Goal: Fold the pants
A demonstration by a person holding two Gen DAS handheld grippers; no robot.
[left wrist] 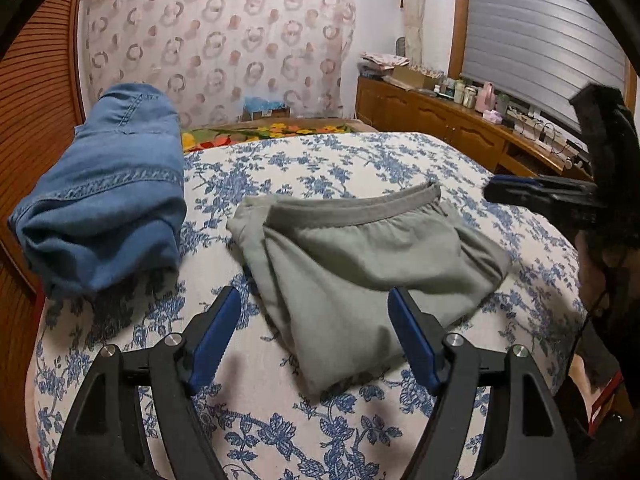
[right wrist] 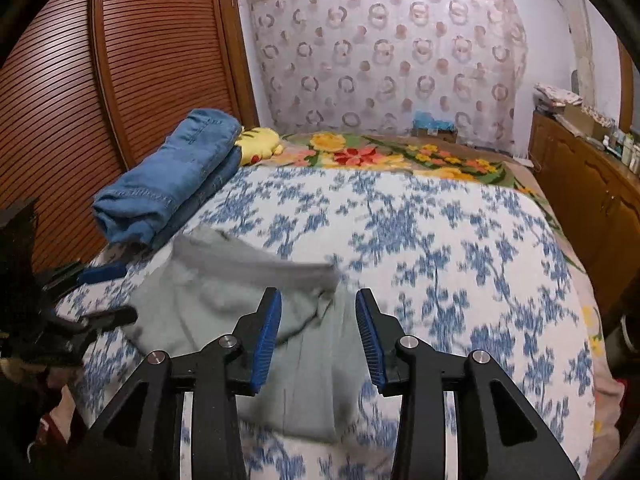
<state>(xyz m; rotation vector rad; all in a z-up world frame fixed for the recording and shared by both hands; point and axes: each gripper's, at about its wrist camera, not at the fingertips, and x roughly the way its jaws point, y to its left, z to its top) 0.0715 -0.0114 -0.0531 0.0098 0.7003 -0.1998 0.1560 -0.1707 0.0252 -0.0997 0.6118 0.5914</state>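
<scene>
Grey-green pants (left wrist: 360,264) lie folded into a compact stack on the blue-flowered bedspread (left wrist: 328,160), waistband at the far side. My left gripper (left wrist: 316,300) is open and empty, hovering just above their near edge. My right gripper (right wrist: 318,304) is open and empty above the same pants (right wrist: 224,292), which look blurred in the right wrist view. The right gripper also shows at the right edge of the left wrist view (left wrist: 560,196), and the left gripper shows at the left of the right wrist view (right wrist: 96,296).
A folded stack of blue denim (left wrist: 108,192) sits at the bed's left side next to a slatted wooden wardrobe (right wrist: 120,80). A flowered blanket (right wrist: 400,156) and yellow plush (right wrist: 260,144) lie at the far end. A wooden sideboard (left wrist: 440,116) with bottles runs along the right.
</scene>
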